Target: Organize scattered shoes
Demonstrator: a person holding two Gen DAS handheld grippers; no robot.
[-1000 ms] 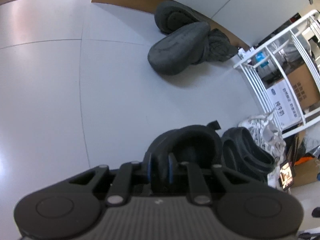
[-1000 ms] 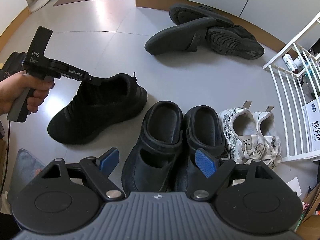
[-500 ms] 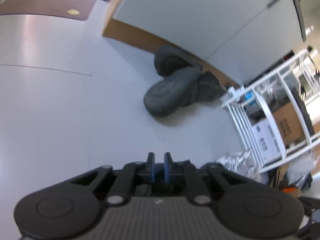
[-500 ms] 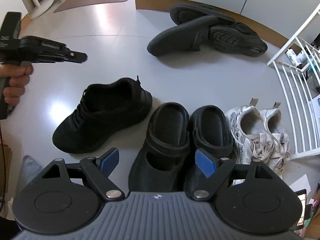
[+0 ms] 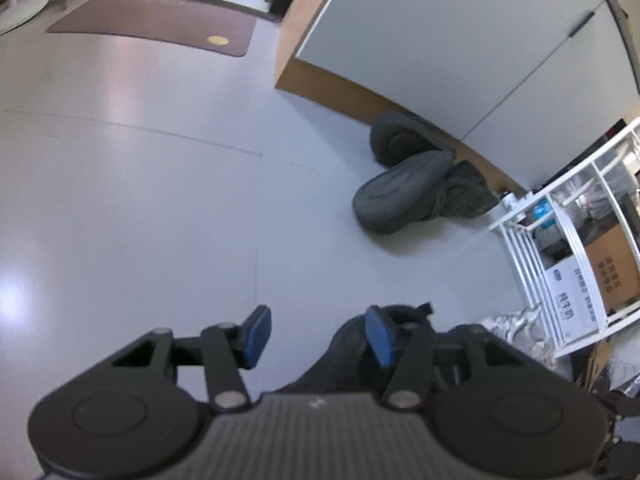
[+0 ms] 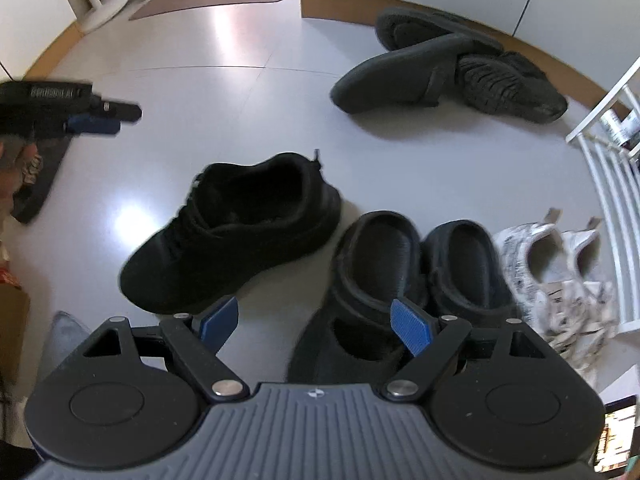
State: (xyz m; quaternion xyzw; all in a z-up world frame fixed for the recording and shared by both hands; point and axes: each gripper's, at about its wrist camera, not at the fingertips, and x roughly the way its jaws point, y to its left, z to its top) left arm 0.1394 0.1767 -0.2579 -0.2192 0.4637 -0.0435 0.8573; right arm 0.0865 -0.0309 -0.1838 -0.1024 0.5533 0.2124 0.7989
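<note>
home entryway: doormat [image 5: 160, 24], shoe rack [image 5: 560, 248].

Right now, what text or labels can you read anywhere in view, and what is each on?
Left gripper body: white lettering, too blurred to read.
Cardboard box in the white rack: printed characters, too blurred to read.
Blue label above the box: unreadable.
Nothing else legible.

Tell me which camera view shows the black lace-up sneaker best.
The right wrist view: the black sneaker lies whole on the floor, beside the black clogs. In the left wrist view only its heel shows behind the left gripper.
</note>
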